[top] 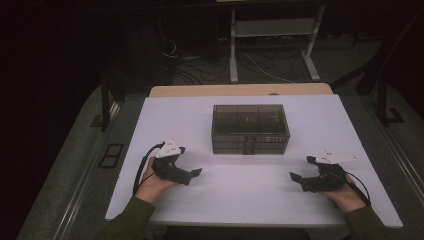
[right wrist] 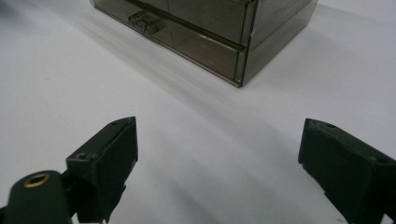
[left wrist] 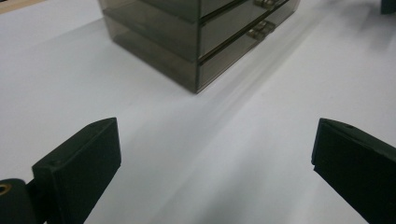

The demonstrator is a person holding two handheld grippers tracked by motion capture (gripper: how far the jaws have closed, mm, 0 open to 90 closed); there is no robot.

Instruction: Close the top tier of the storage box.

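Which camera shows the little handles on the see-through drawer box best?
The right gripper view: one drawer handle on the smoky drawer box sits close and sharp. The left gripper view catches two handles near its top edge. The high view shows the whole box, its handles tiny.

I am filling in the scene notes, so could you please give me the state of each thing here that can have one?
Drawer box: upright on the table, both front drawers pushed in.
Left gripper: jaws open, nothing between them.
Right gripper: jaws open, nothing between them.
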